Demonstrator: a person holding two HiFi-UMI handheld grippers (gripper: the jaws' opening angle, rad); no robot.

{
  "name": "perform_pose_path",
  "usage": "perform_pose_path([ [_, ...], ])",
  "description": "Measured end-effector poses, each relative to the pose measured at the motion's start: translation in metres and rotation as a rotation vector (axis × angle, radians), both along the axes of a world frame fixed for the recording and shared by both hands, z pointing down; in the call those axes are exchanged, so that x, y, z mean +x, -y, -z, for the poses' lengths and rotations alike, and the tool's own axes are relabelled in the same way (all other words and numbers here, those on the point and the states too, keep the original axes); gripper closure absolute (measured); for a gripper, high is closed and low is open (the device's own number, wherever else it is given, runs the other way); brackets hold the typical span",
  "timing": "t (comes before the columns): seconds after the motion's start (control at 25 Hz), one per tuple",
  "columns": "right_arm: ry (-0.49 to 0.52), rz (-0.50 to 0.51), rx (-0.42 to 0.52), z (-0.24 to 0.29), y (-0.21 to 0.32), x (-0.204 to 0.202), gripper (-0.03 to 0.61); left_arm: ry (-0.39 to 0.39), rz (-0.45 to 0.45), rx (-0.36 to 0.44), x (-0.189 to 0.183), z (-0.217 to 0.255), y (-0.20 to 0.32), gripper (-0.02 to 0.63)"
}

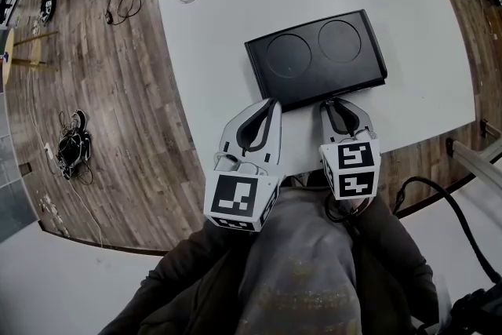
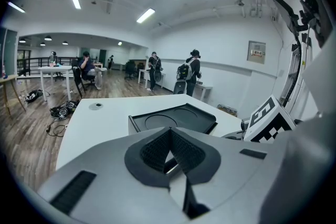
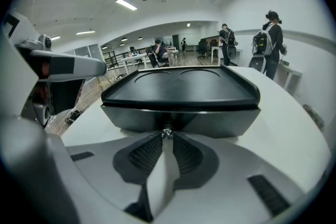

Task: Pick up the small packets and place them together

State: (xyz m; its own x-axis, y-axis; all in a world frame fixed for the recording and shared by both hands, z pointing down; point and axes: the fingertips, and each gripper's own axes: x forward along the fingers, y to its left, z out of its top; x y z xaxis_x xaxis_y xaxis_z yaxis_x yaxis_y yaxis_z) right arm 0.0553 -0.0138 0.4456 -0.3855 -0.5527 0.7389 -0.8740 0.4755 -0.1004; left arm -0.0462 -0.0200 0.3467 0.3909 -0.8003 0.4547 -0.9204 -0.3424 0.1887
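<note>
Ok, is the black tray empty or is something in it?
Empty. In the head view the black tray has both round recesses bare and nothing lying in it.

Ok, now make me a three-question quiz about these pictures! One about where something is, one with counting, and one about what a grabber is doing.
1. Where does the black tray sit?
A. On the wooden floor
B. On the white table
C. On a chair

2. How many round hollows does the tray have?
A. One
B. Four
C. Two

3. How do the left gripper jaws stand?
A. Tips together, nothing between them
B. Wide apart
C. Clamped on a cup

Answers: 1 B, the head view shows the tray lying flat on the tabletop. 2 C, two circles sit side by side in it. 3 A, the left gripper view shows the ribbed pads meeting at the tips.
</note>
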Motion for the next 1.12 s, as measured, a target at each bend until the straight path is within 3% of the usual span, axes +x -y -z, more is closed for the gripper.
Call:
perform_pose_path([
  [1.12,0.003,0.008,0.003,0.0,-0.026,0.008,0.509,0.012,-0.042,0.023,0.015,0.011,-0.01,0.611],
])
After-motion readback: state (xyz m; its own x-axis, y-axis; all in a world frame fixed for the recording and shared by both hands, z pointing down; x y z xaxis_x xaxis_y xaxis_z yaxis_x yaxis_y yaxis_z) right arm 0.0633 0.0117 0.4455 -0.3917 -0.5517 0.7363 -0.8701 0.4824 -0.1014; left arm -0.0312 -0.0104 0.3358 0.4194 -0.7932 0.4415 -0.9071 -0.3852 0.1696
